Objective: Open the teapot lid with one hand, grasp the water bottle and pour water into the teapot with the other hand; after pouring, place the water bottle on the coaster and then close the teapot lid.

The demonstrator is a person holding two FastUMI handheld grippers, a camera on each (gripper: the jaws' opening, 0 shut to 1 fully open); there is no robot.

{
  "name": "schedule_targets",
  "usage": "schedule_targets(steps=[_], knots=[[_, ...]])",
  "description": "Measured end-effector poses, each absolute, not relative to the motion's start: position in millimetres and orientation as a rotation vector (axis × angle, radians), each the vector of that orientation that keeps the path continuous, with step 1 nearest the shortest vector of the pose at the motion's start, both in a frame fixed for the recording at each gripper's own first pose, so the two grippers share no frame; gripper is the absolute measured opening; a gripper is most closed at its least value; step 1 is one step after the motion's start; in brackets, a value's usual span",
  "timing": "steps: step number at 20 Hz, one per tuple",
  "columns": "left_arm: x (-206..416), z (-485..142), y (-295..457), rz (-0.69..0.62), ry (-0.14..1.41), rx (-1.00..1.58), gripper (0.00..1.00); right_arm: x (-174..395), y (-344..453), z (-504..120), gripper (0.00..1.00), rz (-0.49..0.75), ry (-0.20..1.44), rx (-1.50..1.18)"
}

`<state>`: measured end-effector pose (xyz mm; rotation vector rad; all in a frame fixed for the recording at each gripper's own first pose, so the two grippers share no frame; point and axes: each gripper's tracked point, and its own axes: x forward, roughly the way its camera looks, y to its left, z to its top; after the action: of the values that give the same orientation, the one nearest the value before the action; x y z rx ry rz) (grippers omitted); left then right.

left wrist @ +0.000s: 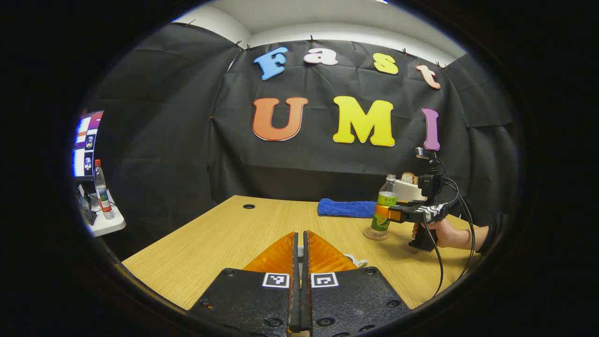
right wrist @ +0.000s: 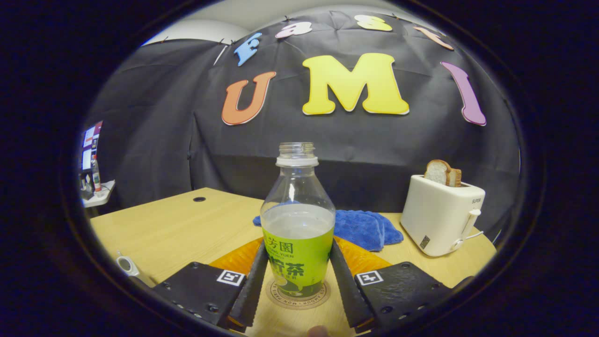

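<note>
On the round coaster (right wrist: 298,296) near the counter's (right wrist: 178,224) right side the water bottle (right wrist: 298,220) is seen standing upright, uncapped and partly filled. It is flanked by the right gripper (right wrist: 298,281), whose fingers lie along both sides of the label; whether they press on it or have just let go cannot be told. From the left gripper view the same bottle (left wrist: 384,208) is seen on the coaster (left wrist: 376,234) with the right gripper (left wrist: 390,213) at its waist, held by a hand (left wrist: 444,234). The left gripper (left wrist: 301,262) is clenched, fingers together; a small white part peeks out just beyond them, too hidden to name. Placement of the bottle is judged done; closing the lid appears to remain. Chinese characters and "FANG YUEN" are printed on the green label; "SUPOR" is marked on the toaster (right wrist: 440,217), beside a blue cloth (right wrist: 365,229).
</note>
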<state>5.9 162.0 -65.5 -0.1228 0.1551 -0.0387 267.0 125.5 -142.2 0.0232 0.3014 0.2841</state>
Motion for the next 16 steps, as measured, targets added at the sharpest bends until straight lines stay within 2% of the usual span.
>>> schedule_targets(steps=[5,7,8,12,16], knots=[[5.8,-66.3,161.6,-0.028,0.161,-0.125,0.03,266.0,122.1,-146.0,0.76,0.261,0.315,0.034],[6.2,-66.3,161.2,-0.029,0.158,-0.122,0.03,259.0,120.0,-143.9,0.94,0.257,0.315,0.052],[6.1,-65.1,160.7,-0.031,0.154,-0.121,0.03,253.3,117.8,-137.2,0.97,0.262,0.310,0.068],[12.1,-63.4,148.7,-0.045,0.142,-0.099,0.03,190.7,98.5,-103.7,0.97,0.294,0.270,0.127],[19.7,-65.0,129.0,-0.040,0.132,-0.047,0.03,115.1,53.9,-91.4,0.96,0.254,0.223,0.126]])
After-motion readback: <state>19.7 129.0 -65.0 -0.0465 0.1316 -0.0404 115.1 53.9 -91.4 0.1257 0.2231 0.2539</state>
